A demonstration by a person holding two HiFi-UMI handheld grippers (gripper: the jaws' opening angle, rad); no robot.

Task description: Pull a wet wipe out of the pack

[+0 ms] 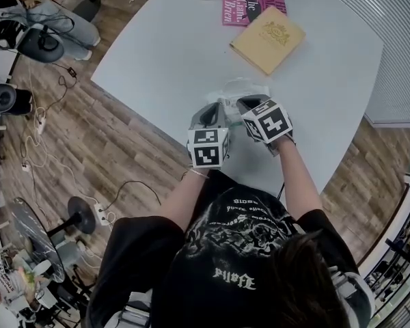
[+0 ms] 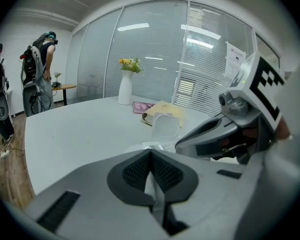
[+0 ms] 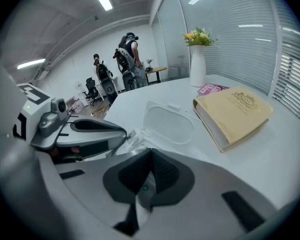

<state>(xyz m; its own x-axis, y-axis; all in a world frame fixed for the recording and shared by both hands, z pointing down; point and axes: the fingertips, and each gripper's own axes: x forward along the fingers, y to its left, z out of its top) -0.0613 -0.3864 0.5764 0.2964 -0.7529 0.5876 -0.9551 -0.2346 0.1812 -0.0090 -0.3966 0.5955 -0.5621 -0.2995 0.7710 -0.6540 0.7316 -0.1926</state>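
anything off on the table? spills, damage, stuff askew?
Nothing spilled or damaged. The wet wipe pack has its lid flipped open, as the task needs. Only untidy bit: the tan book lies at an angle, overlapping the pink book.

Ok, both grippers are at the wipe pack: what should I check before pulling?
1. Pack lid flipped open: ok.
2. Left gripper shut, at the pack: ok.
3. Left gripper actually pinning the pack down: cannot tell.
4. Right gripper shut: ok.
5. Wipe caught in its grip: cannot tell.
6. Tan book lies apart from the pack: ok.
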